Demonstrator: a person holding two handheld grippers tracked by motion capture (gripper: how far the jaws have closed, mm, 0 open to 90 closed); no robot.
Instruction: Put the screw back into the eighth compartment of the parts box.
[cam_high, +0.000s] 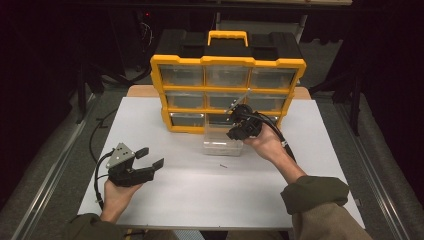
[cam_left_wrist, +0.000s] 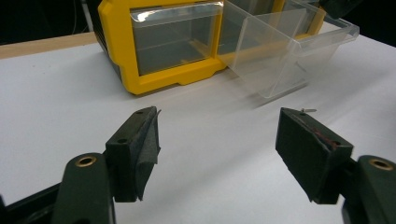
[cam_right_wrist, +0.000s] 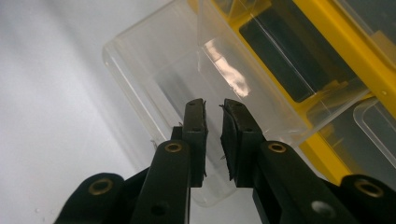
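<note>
A: Drawer of clear plastic, pulled out of the bottom row of the yellow organizer, sits on the white tabletop just in front of the cabinet. Where is the right claw?

B: Right claw hangs over the drawer's open top, close to the organizer's front. In the right gripper view its two black pads stand a narrow slit apart, with nothing pinched between them, and the drawer lies below and beyond the tips.

A: And the left claw?

B: Left claw sits low over the tabletop, well to the left of the organizer and nearer the person. Its jaws are spread wide and empty. The left gripper view looks between them at bare white tabletop, with the organizer's yellow corner and the drawer farther off.

A: Anything else near the organizer?

B: A small dark screw lies on the tabletop just in front of the drawer, on the side away from the organizer. It touches neither claw. A grey three-cornered plate rides on top of the left claw.
</note>
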